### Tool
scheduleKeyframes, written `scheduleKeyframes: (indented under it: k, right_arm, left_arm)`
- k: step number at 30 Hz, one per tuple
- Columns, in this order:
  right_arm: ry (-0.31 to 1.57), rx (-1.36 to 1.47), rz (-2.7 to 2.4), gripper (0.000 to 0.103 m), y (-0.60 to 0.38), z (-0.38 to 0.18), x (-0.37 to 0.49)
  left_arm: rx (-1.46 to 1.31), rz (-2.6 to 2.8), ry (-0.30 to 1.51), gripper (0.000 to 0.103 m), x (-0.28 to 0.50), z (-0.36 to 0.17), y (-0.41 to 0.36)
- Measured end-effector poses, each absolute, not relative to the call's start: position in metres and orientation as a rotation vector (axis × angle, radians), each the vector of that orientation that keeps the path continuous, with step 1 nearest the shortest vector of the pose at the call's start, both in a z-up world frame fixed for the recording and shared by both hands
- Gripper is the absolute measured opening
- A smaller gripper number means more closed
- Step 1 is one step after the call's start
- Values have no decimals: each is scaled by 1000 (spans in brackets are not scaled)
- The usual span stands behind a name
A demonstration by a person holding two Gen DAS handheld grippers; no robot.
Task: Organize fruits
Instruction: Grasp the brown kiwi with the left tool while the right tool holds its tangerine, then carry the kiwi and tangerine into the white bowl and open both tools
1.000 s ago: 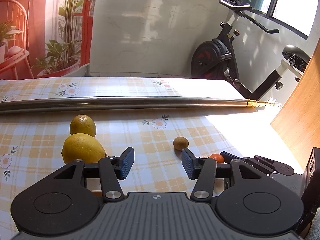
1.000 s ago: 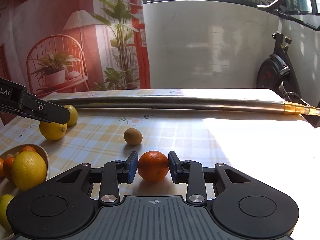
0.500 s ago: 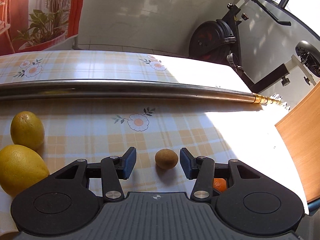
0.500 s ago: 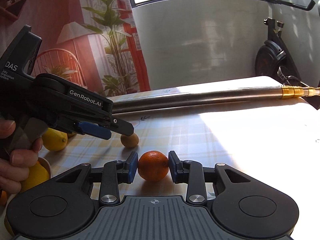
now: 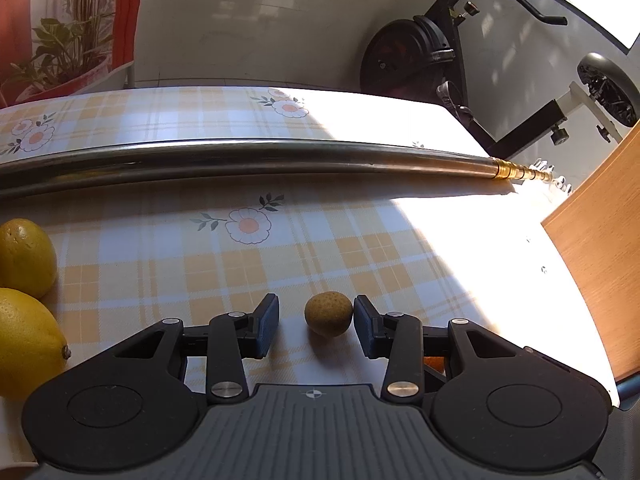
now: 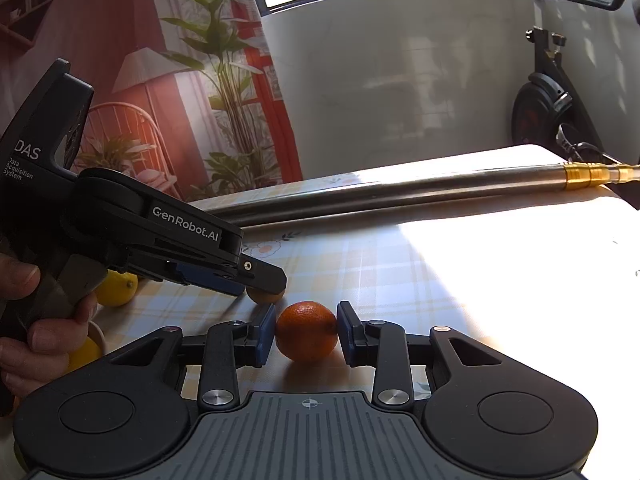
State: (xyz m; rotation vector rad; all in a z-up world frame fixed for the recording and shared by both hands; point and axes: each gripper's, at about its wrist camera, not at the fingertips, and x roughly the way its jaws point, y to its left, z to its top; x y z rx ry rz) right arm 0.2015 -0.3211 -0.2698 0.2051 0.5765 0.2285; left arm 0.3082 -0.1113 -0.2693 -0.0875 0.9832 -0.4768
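Two lemons (image 5: 24, 292) lay at the left of the checked tablecloth (image 5: 360, 248). The left gripper (image 5: 316, 326) stood apart around one kiwi (image 5: 328, 313), touching only its right side; closing could nudge it away. The right gripper (image 6: 306, 334) clamped one orange (image 6: 306, 331), which might slip when lifted.

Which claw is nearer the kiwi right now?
Left. The left claw is open around the kiwi, which lies between its pads. The right claw sits nearer the camera, around the orange.
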Motion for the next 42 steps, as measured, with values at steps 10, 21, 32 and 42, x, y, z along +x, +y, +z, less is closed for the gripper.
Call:
scheduleKeyframes:
  k: [10,21,32,42]
  right_arm:
    - [577,206,229,31,-321,-270,202]
    - [577,203,228,31,-321,-270,202]
    - [572,202,226,31,-319,-270,202]
    - [545,204,231,30,-296,-255,171]
  left_arm:
    - [-98,-490,979,27,306,-271,-111]
    - [-53,-466,895,27,270,-237,-84]
    - [-48,-367,799,27,197,-197,-24]
    - [-70,-303,811,27,129,-188,28]
